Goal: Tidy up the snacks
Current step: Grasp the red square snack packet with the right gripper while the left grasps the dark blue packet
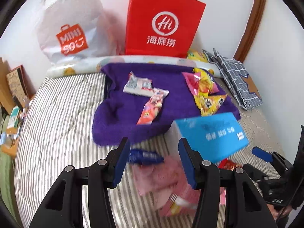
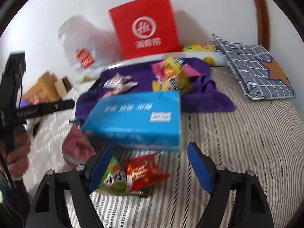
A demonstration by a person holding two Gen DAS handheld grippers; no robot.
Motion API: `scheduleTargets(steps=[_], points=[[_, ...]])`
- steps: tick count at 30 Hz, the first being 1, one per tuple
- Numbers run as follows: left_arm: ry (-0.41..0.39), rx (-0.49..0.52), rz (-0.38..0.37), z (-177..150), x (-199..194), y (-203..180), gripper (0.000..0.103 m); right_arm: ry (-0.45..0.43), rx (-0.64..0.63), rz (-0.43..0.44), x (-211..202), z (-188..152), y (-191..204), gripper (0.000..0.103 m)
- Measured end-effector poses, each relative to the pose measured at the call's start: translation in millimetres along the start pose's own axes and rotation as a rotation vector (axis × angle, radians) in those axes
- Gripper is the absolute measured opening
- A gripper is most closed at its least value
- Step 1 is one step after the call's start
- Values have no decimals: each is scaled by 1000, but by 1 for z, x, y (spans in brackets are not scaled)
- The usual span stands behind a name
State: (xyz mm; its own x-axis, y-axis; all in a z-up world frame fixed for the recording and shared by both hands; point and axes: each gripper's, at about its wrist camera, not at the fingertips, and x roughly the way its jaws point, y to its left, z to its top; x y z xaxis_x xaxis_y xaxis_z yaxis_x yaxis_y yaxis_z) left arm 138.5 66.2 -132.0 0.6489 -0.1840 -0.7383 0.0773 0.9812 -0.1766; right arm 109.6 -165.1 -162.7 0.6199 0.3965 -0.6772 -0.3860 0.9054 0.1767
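A purple towel (image 1: 171,79) lies on a striped bed and carries white and pink snack packets (image 1: 150,102) and a pile of yellow and pink packets (image 1: 205,89). A blue box (image 1: 212,133) stands in front of it, seen also in the right wrist view (image 2: 133,117). My left gripper (image 1: 153,163) is open above pink packets (image 1: 167,186) and a dark blue packet (image 1: 144,156). My right gripper (image 2: 150,167) is open just before the blue box, over red and green packets (image 2: 131,174).
A red paper bag (image 1: 163,20) and a white plastic bag (image 1: 70,28) stand against the wall behind a rolled mat (image 1: 76,66). A folded checked cloth (image 1: 235,76) lies at the right. Cardboard boxes (image 1: 13,87) sit off the bed's left edge.
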Motion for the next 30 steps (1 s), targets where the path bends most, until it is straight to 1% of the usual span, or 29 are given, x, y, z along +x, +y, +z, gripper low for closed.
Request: scheduleTargets(steps=[1,3,5,6,11,15,16,17,19,23,26,30], points=[[5,-4,-3,-3,-1,1,53,17,-15,-12,4,-2,3,67],[15,-5,-5,-9,-3,4,53,44,-12,-19,10,-5,3,47],[15,-5,5,-17,-7,6,53,78,6,21,17,-7,0,46],[17,-7,7,-19,-8,7,53,102,4,20,21,-8,0,46],[32,-12,9,-32,-12,13,53,157,-25,42,24,-11,-1,46],[44,-34,-3,-38,-13,18,53,151,-71,29,24,-15,1,45],[45,-37,-6,-39,-13,18,53,148,-64,21,24,-15,0,42],[45,-41,-5,-39,-13,19,53,151,-53,14,24,-15,-3,35],[40,-52,-7,-40,-14,21,53,141,-34,8,21,-15,-8,35],[46,-69,-23,-41,-15,25,53,106,1,-50,8,-17,-21,34],[45,-83,-19,-39,-12,27,53,86,30,-68,2,-17,-33,34],[51,-102,-41,-34,-5,27,53,92,67,-59,3,-18,-42,36]])
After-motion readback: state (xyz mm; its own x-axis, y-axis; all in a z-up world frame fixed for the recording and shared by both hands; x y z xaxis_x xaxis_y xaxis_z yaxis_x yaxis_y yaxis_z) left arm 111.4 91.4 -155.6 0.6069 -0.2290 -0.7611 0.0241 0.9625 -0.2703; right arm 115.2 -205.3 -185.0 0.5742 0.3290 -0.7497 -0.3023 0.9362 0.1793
